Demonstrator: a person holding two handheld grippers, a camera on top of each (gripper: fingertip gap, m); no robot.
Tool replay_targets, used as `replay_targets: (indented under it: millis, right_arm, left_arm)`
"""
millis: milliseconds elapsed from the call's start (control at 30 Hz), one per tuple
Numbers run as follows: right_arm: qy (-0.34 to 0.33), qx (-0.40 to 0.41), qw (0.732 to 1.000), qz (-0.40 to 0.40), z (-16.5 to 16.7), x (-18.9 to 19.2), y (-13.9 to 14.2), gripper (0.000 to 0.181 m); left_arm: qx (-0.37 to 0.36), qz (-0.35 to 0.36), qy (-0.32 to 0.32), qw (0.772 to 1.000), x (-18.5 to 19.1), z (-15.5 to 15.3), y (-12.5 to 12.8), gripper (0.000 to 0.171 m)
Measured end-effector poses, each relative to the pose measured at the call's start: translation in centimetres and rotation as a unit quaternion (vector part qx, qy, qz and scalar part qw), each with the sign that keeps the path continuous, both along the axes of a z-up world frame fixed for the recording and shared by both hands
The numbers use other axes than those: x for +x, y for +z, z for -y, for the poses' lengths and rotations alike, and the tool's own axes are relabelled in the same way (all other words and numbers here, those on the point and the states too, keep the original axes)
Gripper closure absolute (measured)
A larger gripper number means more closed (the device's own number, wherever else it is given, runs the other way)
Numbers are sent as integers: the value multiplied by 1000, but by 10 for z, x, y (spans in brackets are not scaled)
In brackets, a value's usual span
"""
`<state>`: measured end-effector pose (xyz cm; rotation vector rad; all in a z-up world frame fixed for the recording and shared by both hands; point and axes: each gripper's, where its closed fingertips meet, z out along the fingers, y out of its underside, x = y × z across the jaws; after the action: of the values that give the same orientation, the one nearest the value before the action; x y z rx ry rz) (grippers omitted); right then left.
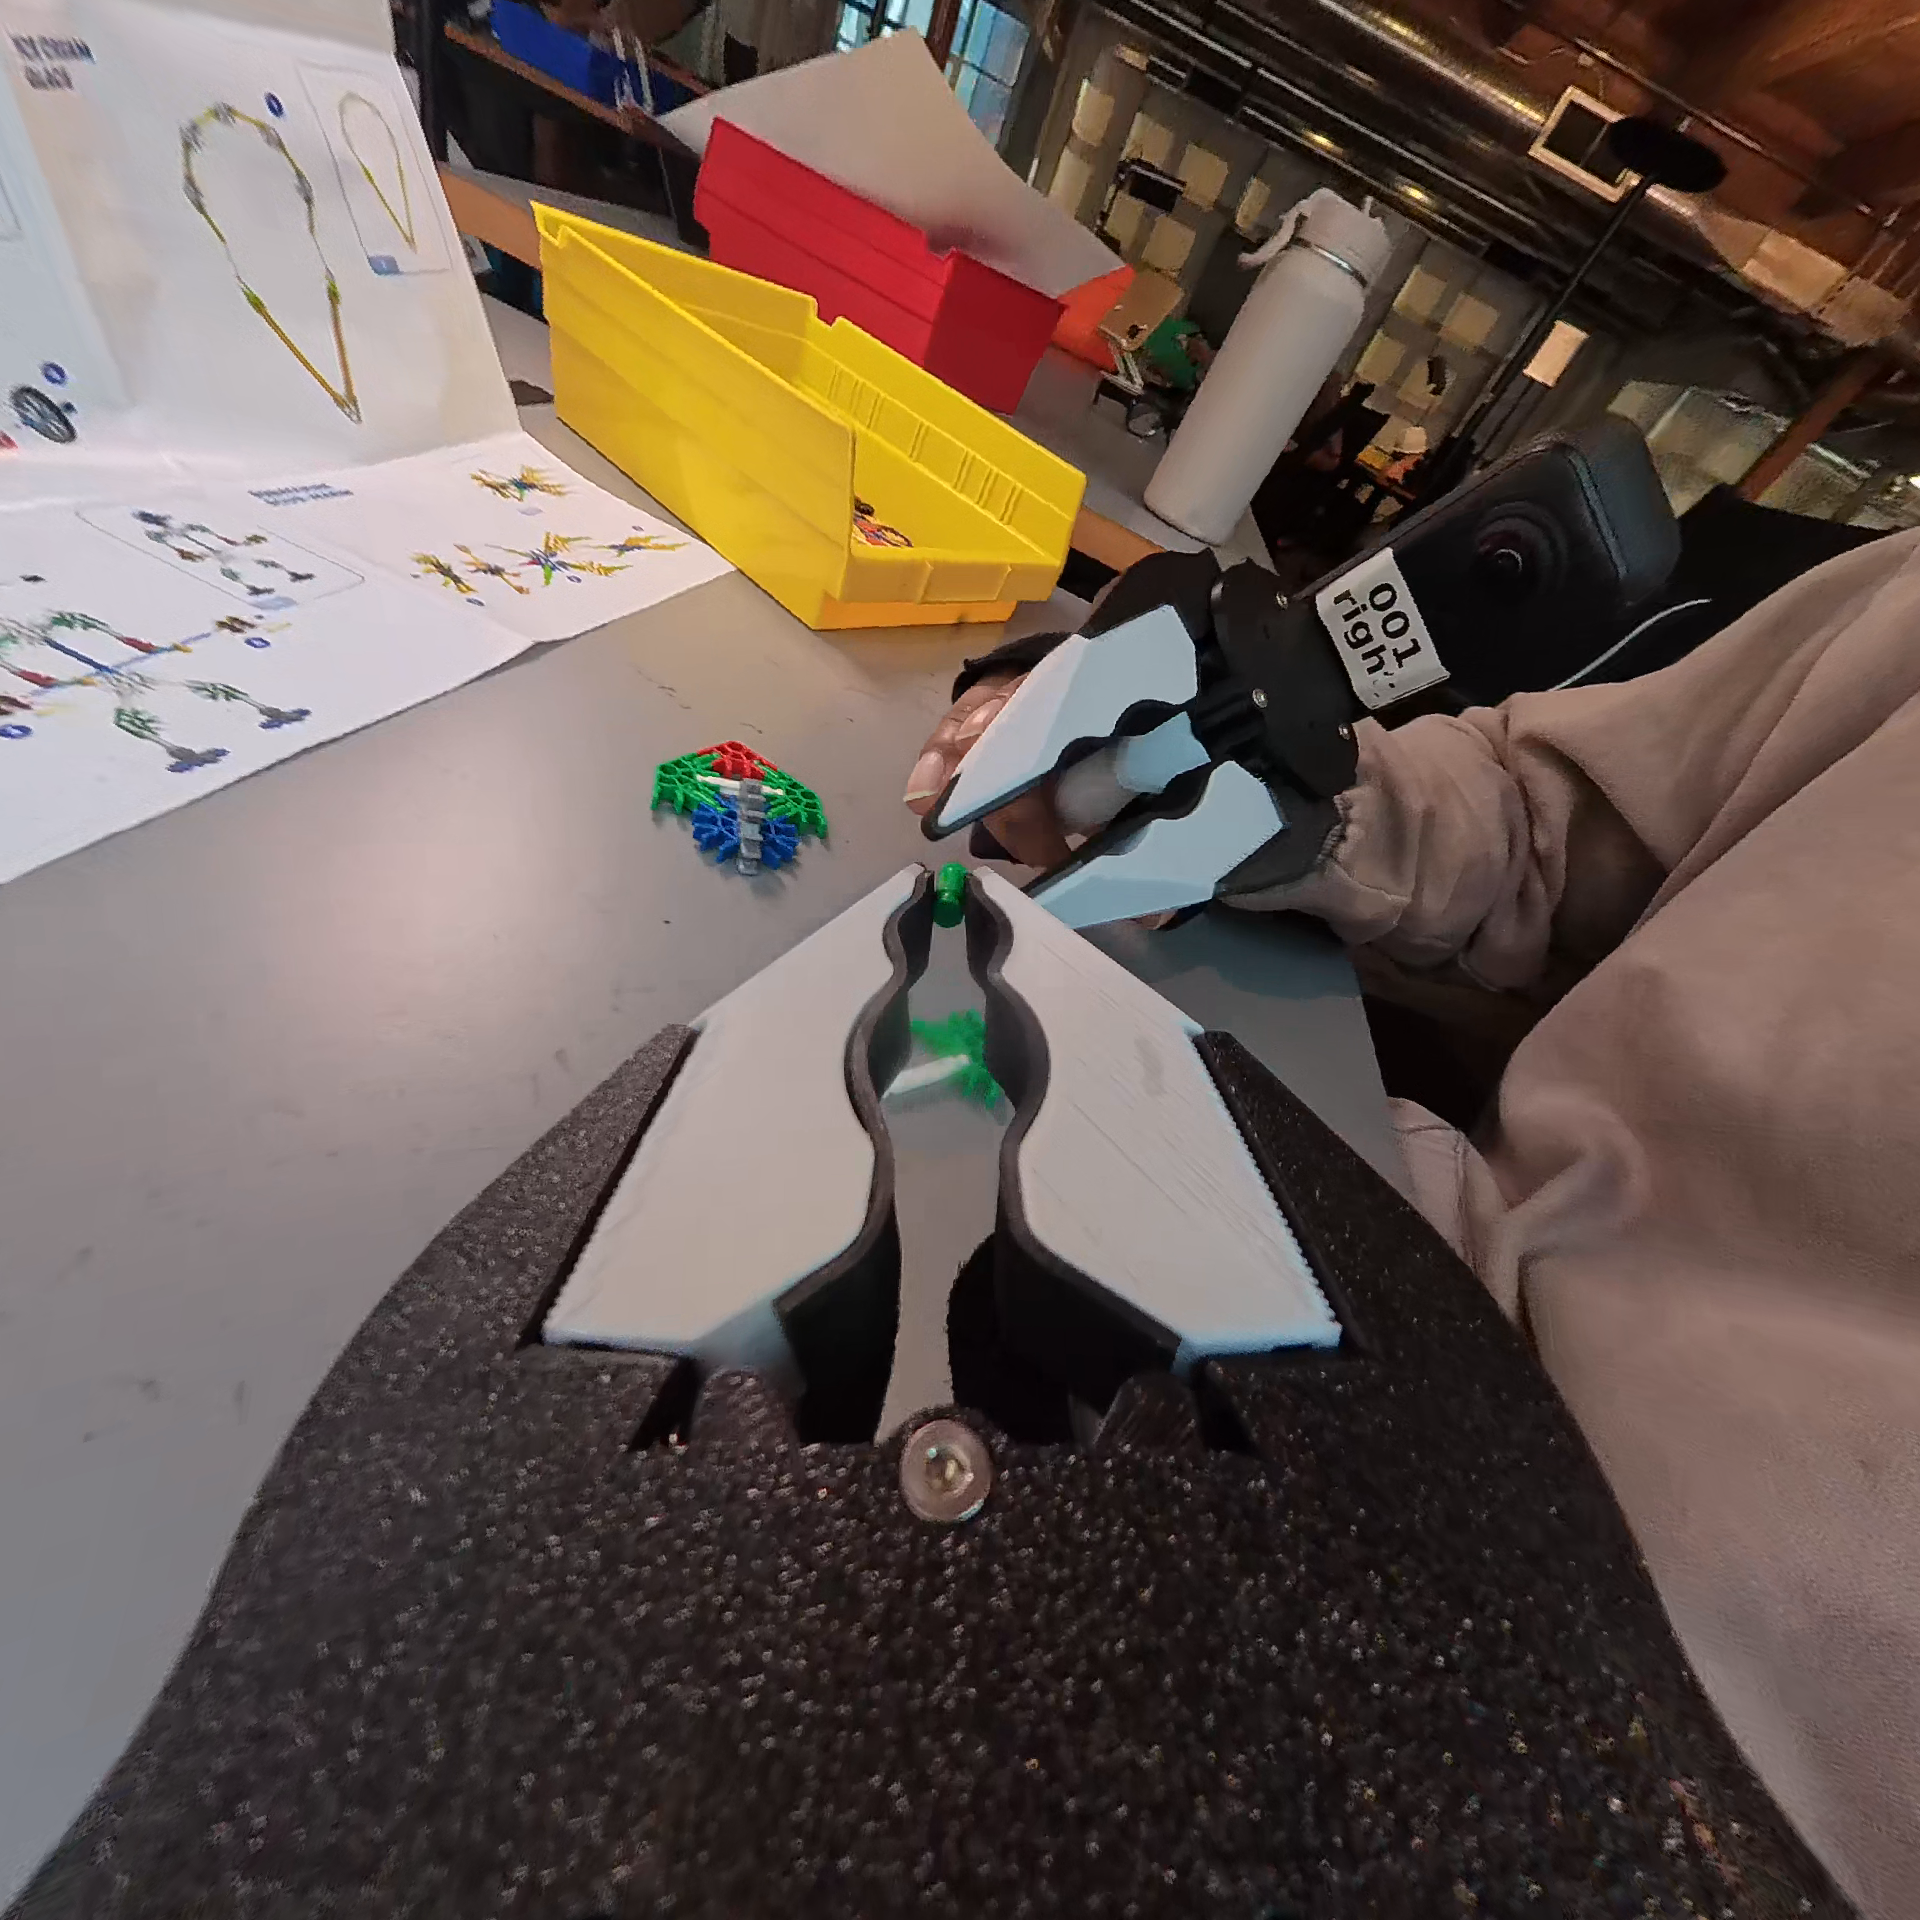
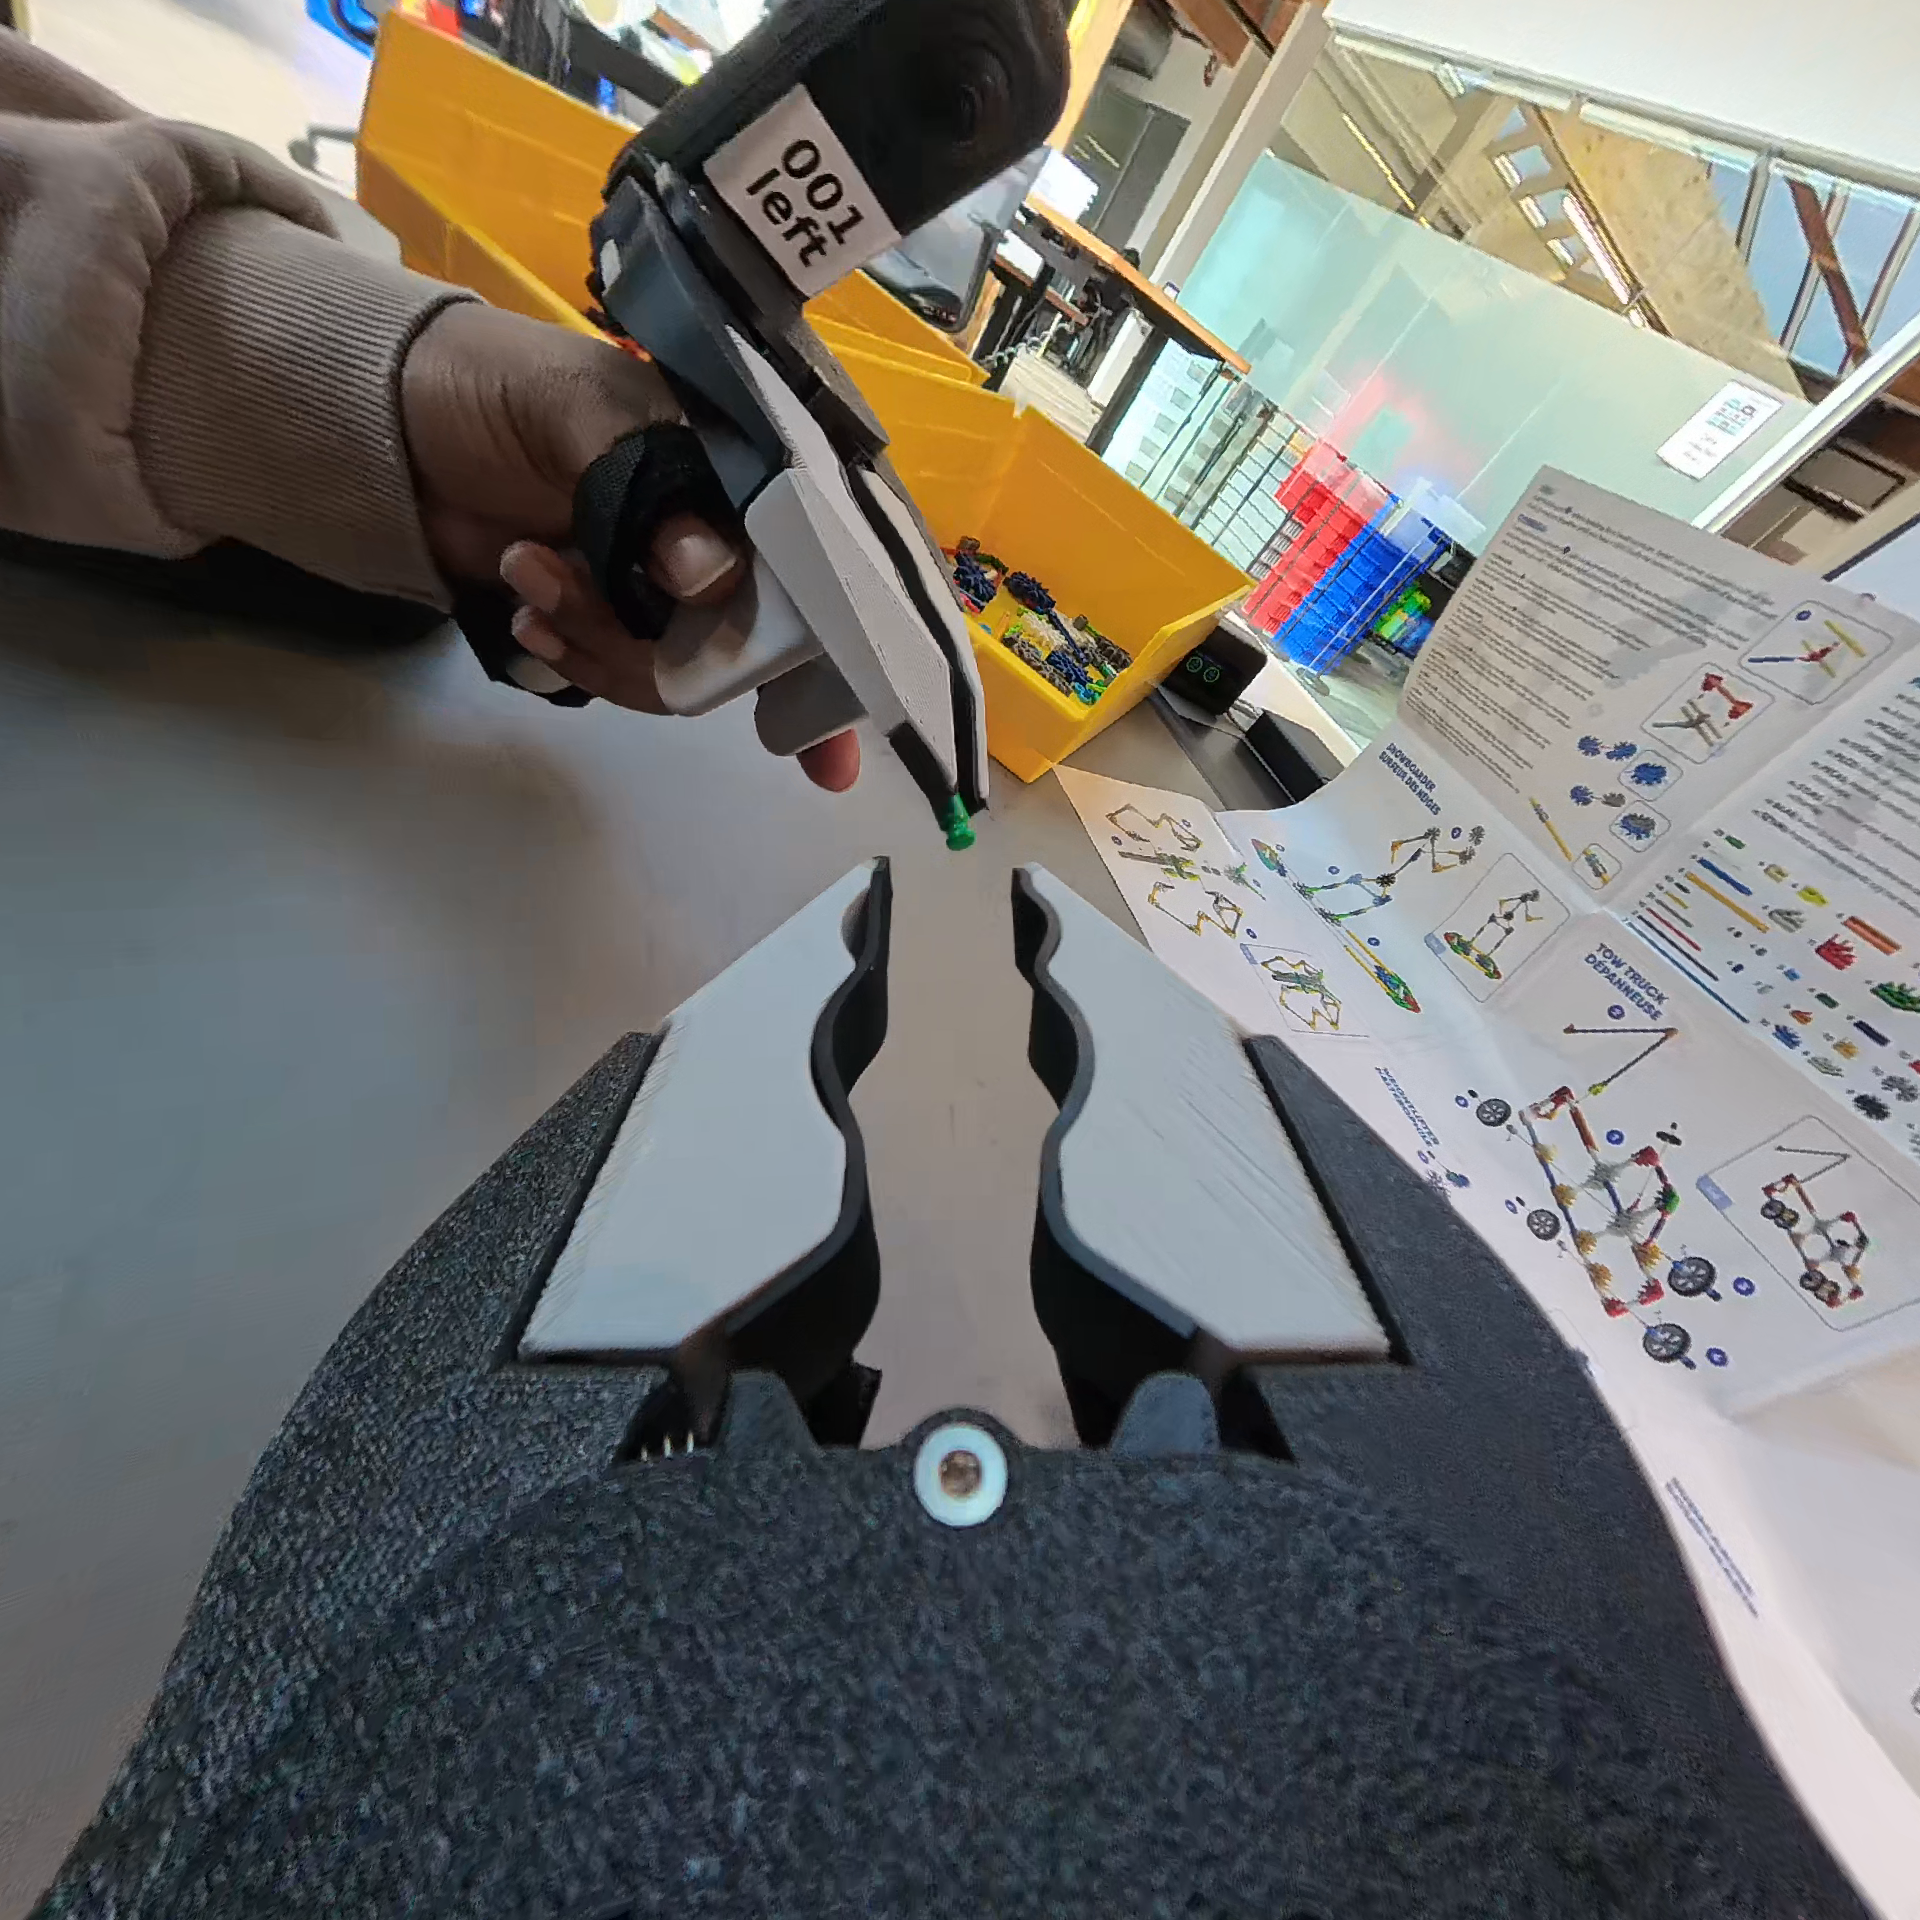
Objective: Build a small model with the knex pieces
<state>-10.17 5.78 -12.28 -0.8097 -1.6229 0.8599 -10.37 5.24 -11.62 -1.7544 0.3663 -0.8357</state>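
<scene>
My left gripper (image 1: 948, 883) is shut on a small green rod (image 1: 948, 894) at its fingertips, held above the grey table (image 1: 312, 1039). The same rod (image 2: 958, 828) sticks out of the left gripper (image 2: 961, 800) in the right wrist view. My right gripper (image 2: 951, 883) is open and empty, its tips just below the rod; it also shows in the left wrist view (image 1: 987, 852), close to the right of the rod. A flat build of green, blue, red and grey pieces (image 1: 740, 805) lies on the table. A green and white piece (image 1: 951, 1060) lies under the left gripper.
A yellow bin (image 1: 810, 436) with loose pieces (image 2: 1049, 623) stands beyond the build, a red bin (image 1: 883, 260) behind it. A white bottle (image 1: 1268, 353) stands at the table's far edge. Instruction sheets (image 1: 208, 520) (image 2: 1558, 987) lie on and stand at the table's side. The grippers are tip to tip, or close to it.
</scene>
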Motion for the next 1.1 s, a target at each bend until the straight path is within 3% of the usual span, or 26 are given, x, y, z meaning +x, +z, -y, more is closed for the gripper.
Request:
replay_targets:
  millis: [100,200,367,500,567,667,833,967,1100]
  right_arm:
    - [-20,-15,1000,-9,-11,1,7,151]
    - [-36,-19,999,-15,-21,3,11,147]
    - [-49,-28,998,-11,-30,4,12,148]
    - [-65,-10,998,-7,-37,6,12,154]
    - [-70,-6,997,-11,-40,8,15,156]
    - [-76,-14,997,-19,-45,10,21,158]
    - [-81,-21,996,-19,-48,12,25,160]
    - [-83,-7,996,-16,-48,12,23,161]
    - [-88,-5,996,-5,-52,10,15,161]
  left_arm:
    - [43,-61,65,995,-25,-4,11,168]
    - [104,-130,144,975,-54,-4,28,168]
    - [181,-262,265,910,-97,1,53,167]
    - [177,-354,370,841,-157,13,79,167]
    - [143,-367,419,818,-205,24,93,167]
    - [18,-374,432,821,-279,34,88,167]
    - [-192,-417,399,794,-395,45,38,167]
    - [-286,-410,378,779,-444,48,3,167]
    - [-330,-411,381,760,-470,45,-11,167]
